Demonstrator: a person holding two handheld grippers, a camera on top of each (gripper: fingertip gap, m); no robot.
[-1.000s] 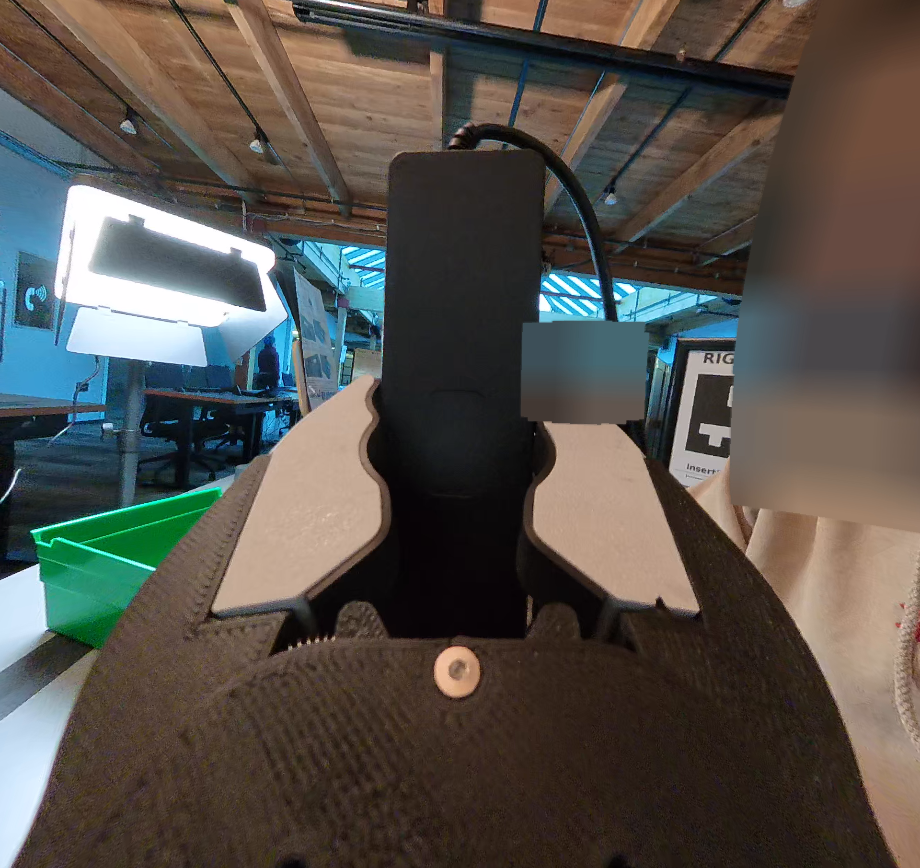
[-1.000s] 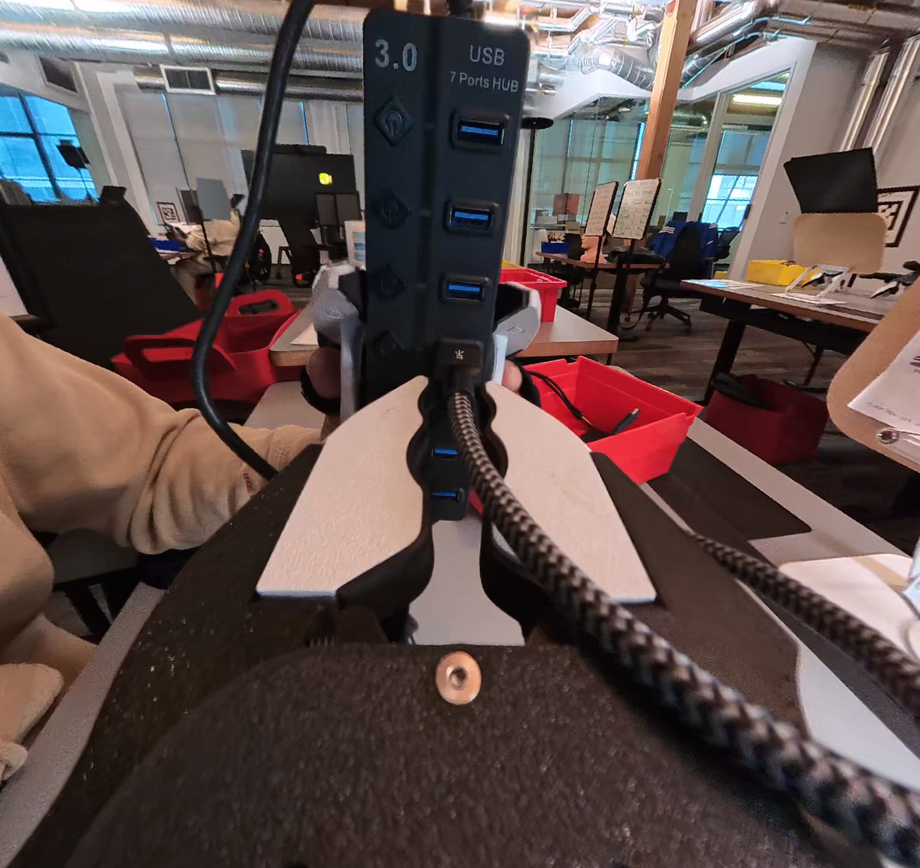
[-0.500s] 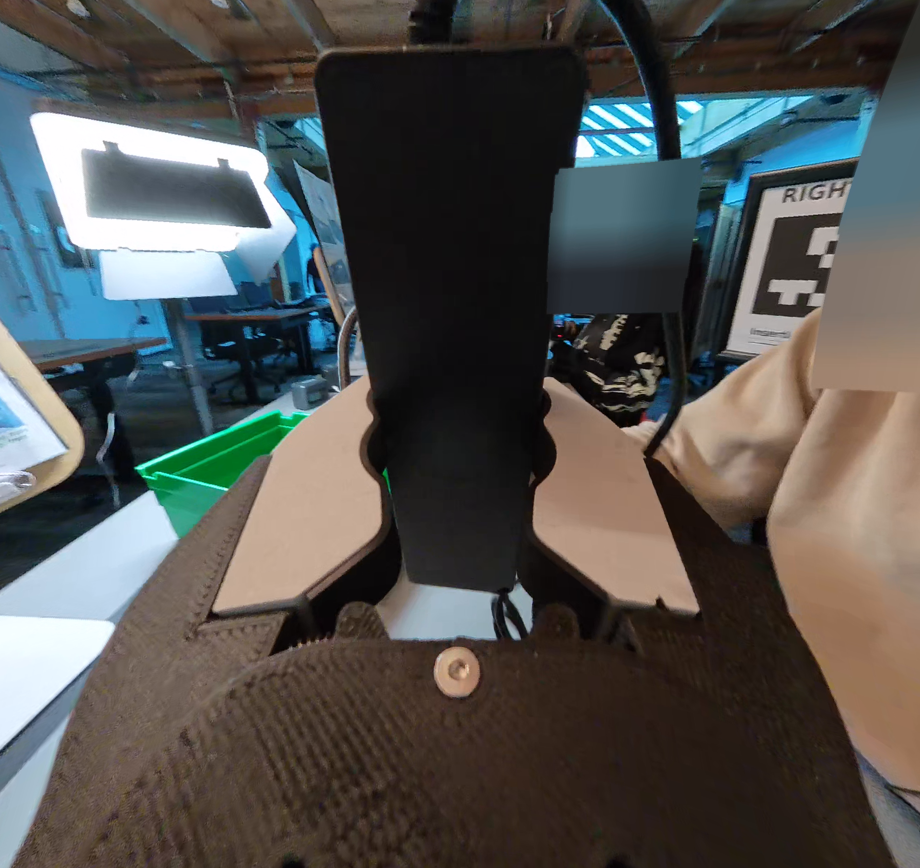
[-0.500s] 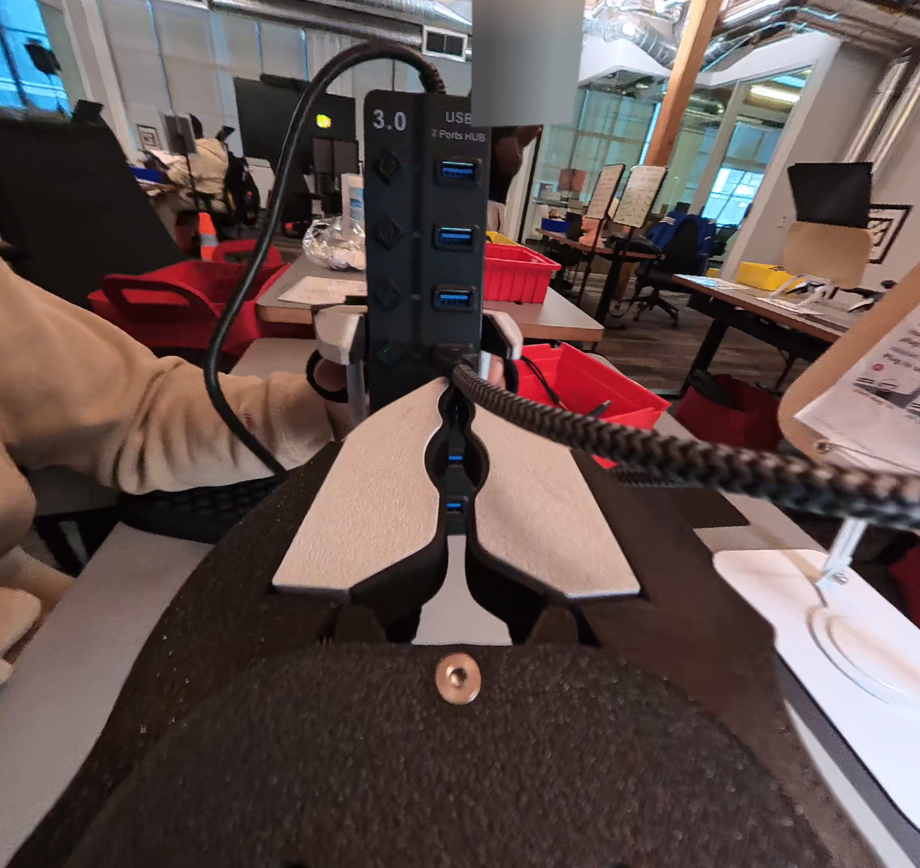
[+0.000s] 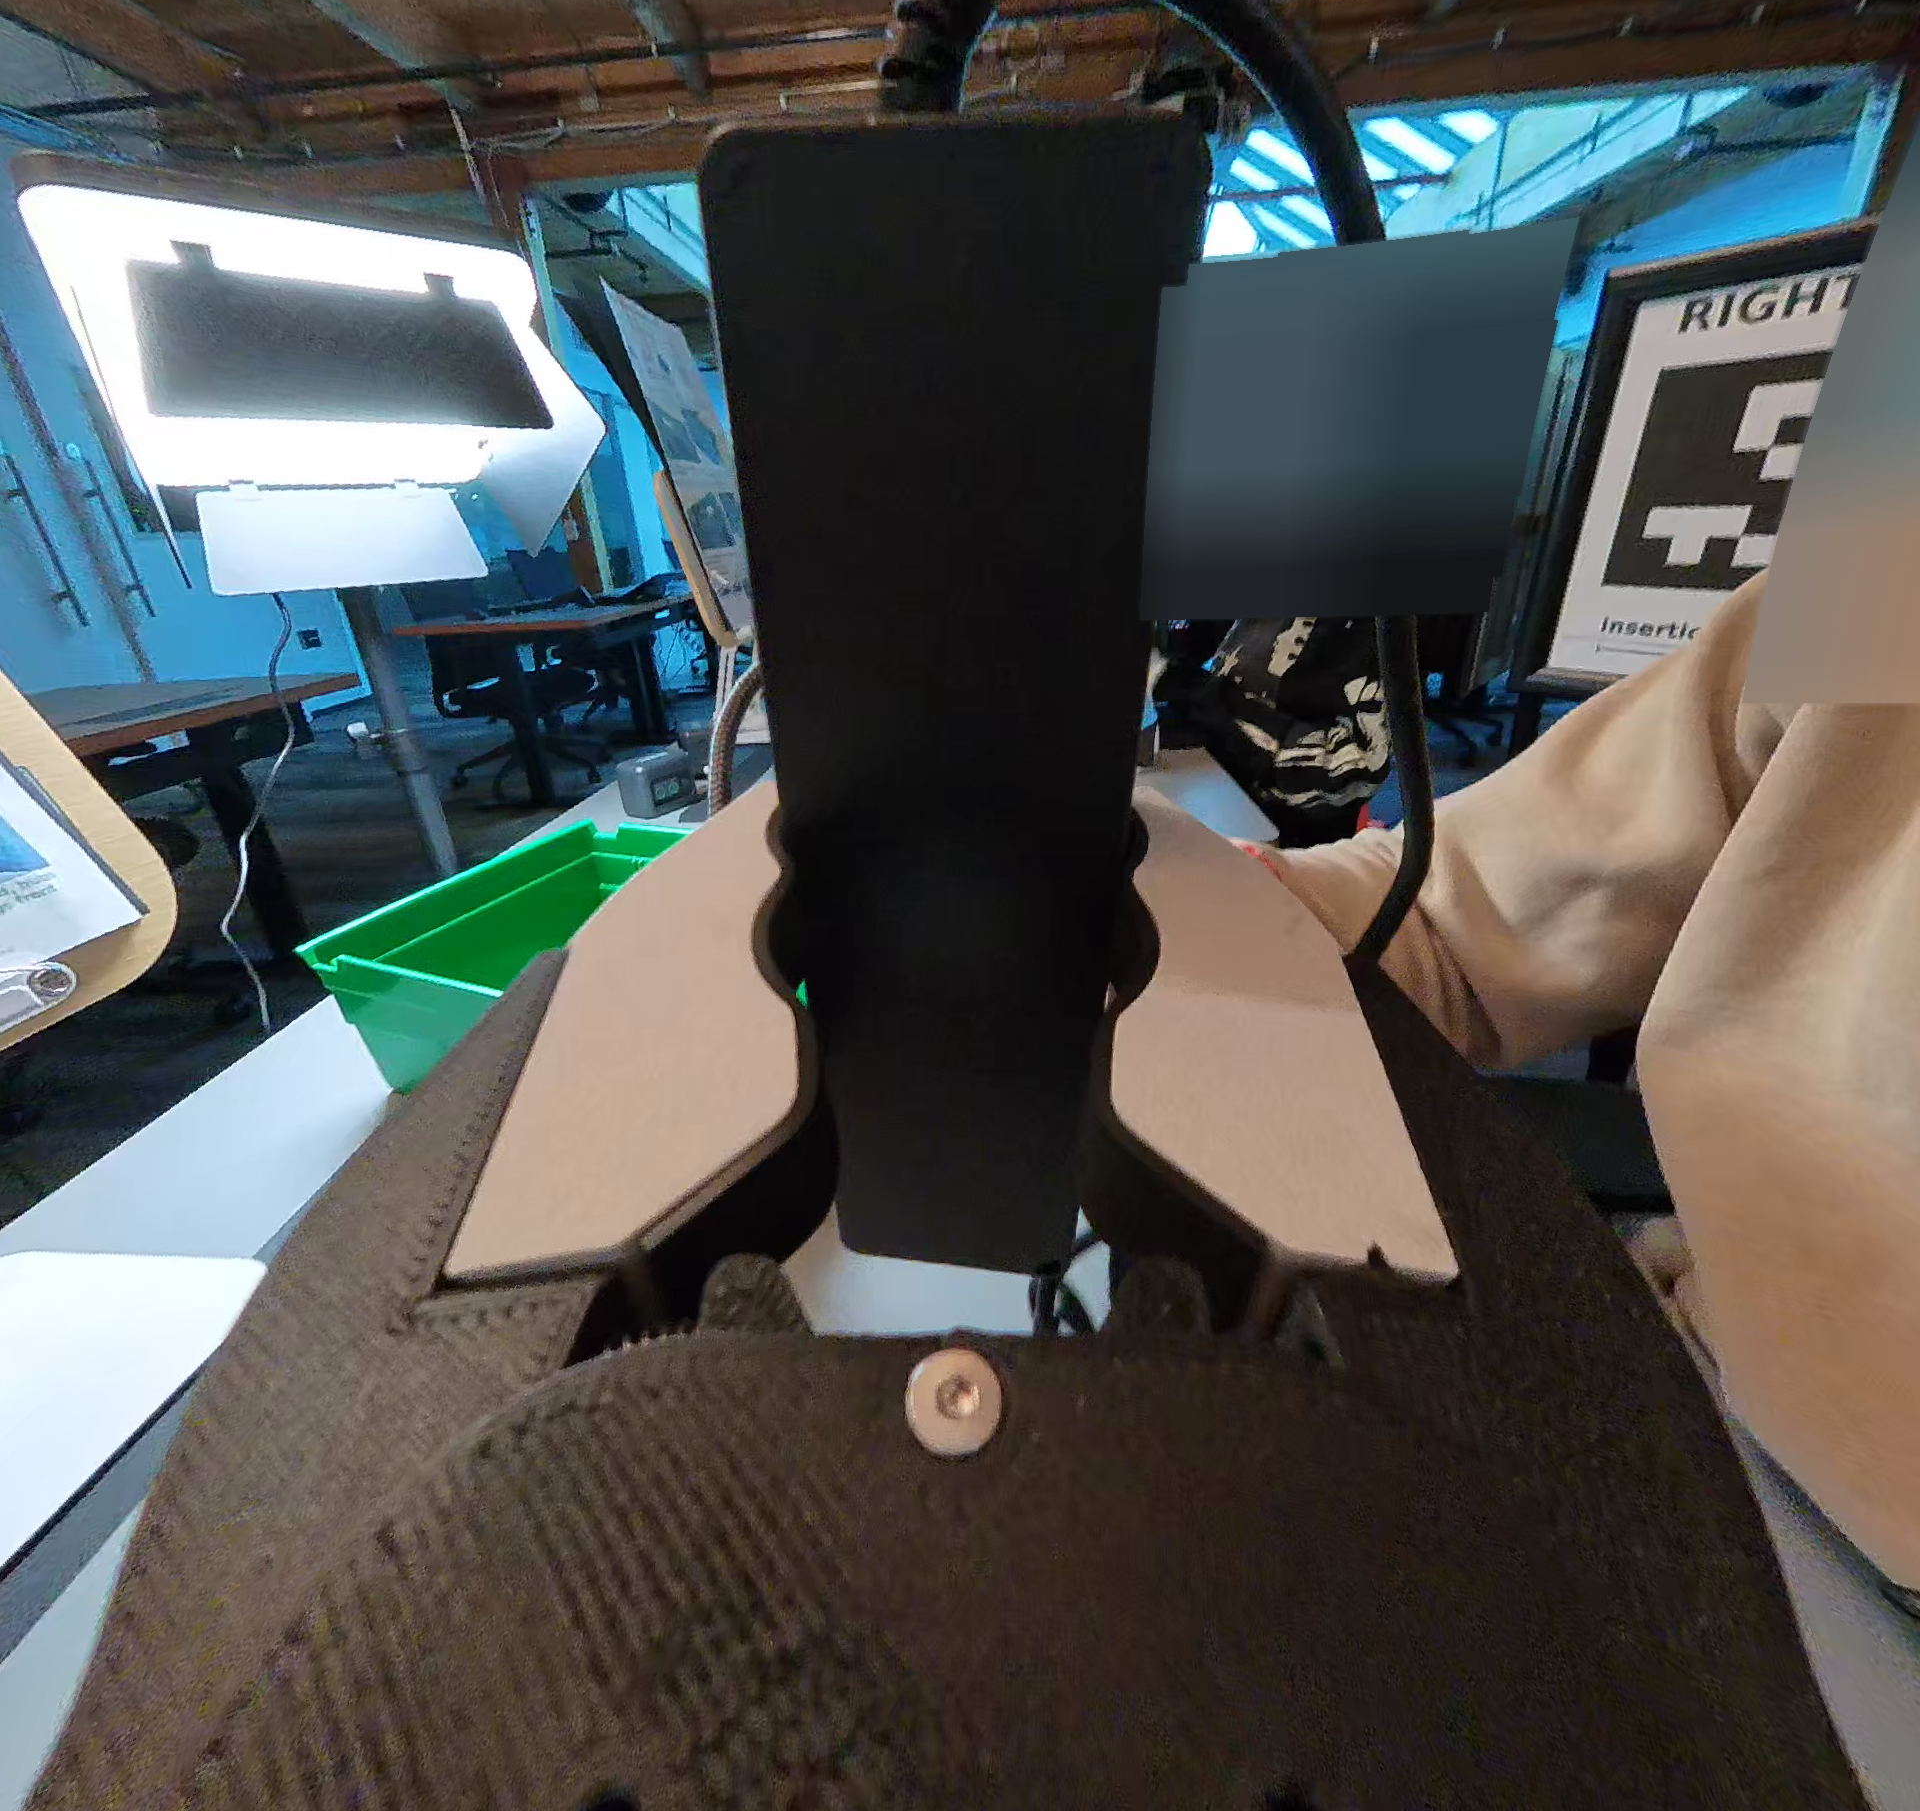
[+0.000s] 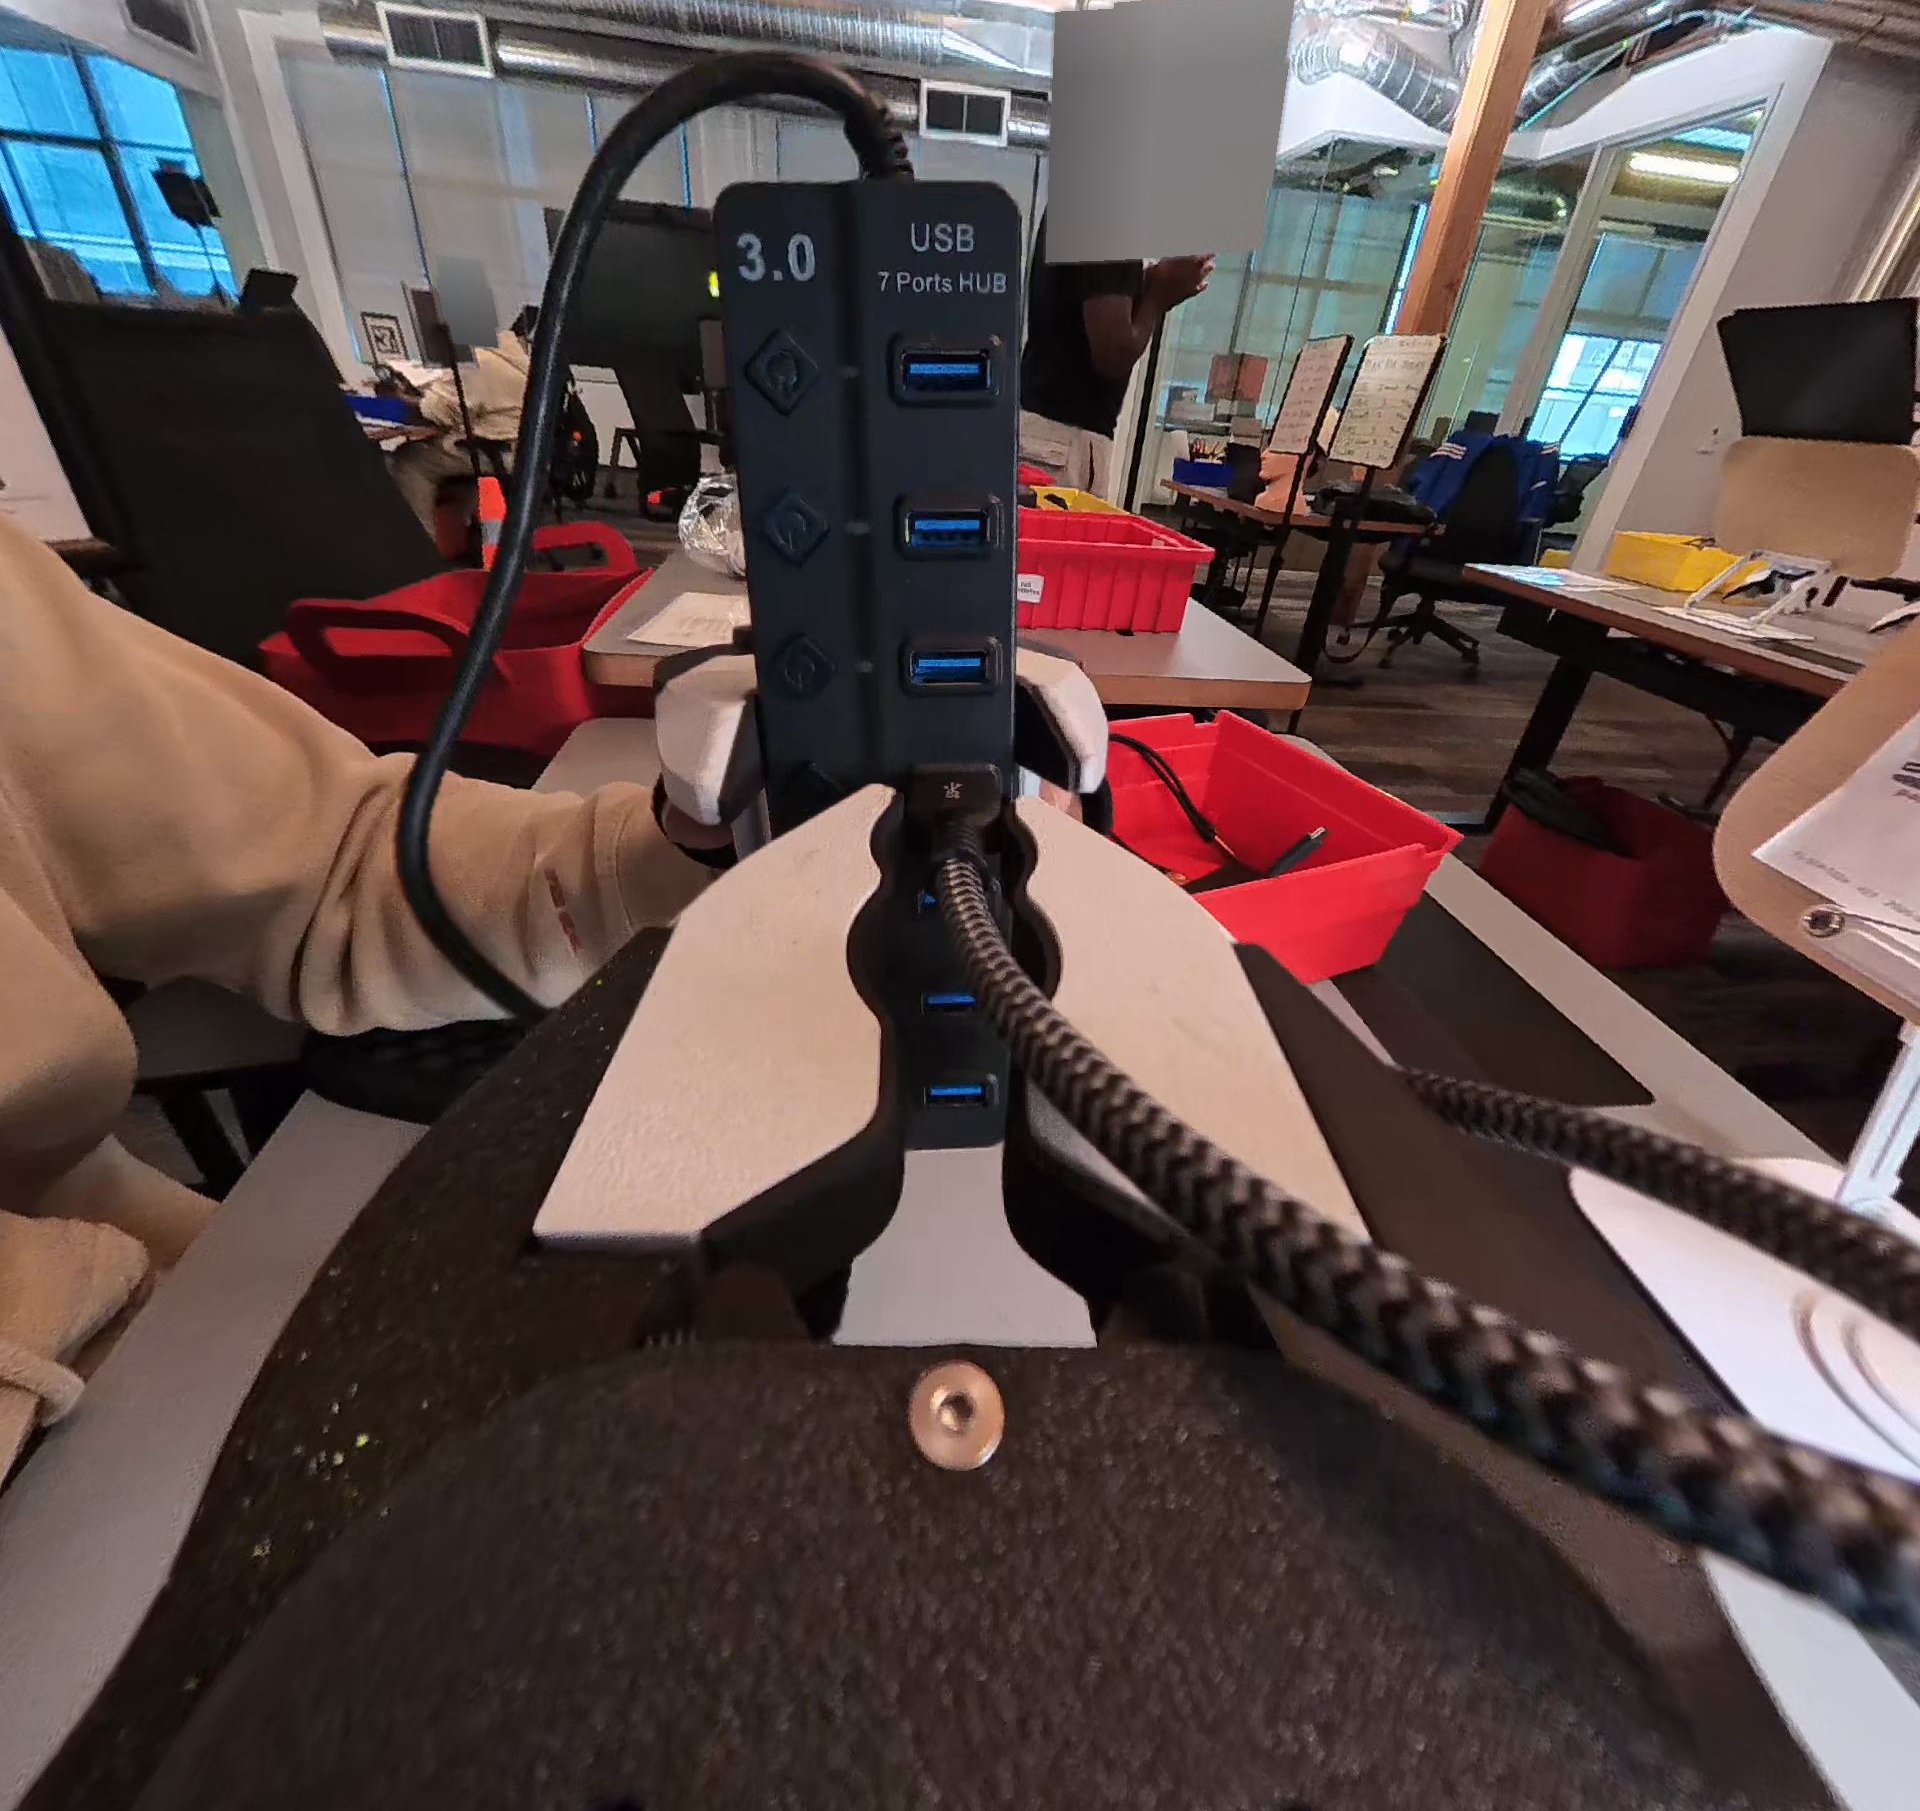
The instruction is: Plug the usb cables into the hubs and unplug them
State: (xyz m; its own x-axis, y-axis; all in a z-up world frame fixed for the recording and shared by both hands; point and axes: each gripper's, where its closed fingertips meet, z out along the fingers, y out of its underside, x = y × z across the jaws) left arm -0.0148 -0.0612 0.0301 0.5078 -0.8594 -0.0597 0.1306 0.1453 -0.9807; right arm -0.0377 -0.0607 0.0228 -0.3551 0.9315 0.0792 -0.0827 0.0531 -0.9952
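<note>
Change: since half a second ago the braided cable (image 6: 1195,1169) runs down between the right fingers toward the camera instead of swinging off to the right, and the hub fills more of the right wrist view.
Hub: black strip hub (image 5: 945,639) held upright in the air; its plain back faces the left wrist camera, its port face (image 6: 883,535) the right one.
Left gripper: left gripper (image 5: 951,940) is clamped on the hub's lower sides, fingers narrowed against both long edges.
Right gripper: right gripper (image 6: 951,868) has its fingers drawn narrow around the braided cable, right below the black plug (image 6: 951,790).
Plug: seated in the fourth port from the top; three blue ports above stay bare.
Hub's own cable: black cord (image 6: 488,639) loops from the top edge down over a tan sleeve (image 6: 260,826).
Surroundings: green bin (image 5: 468,940) on the white table (image 5: 197,1169); red bin (image 6: 1309,857) behind the hub.
</note>
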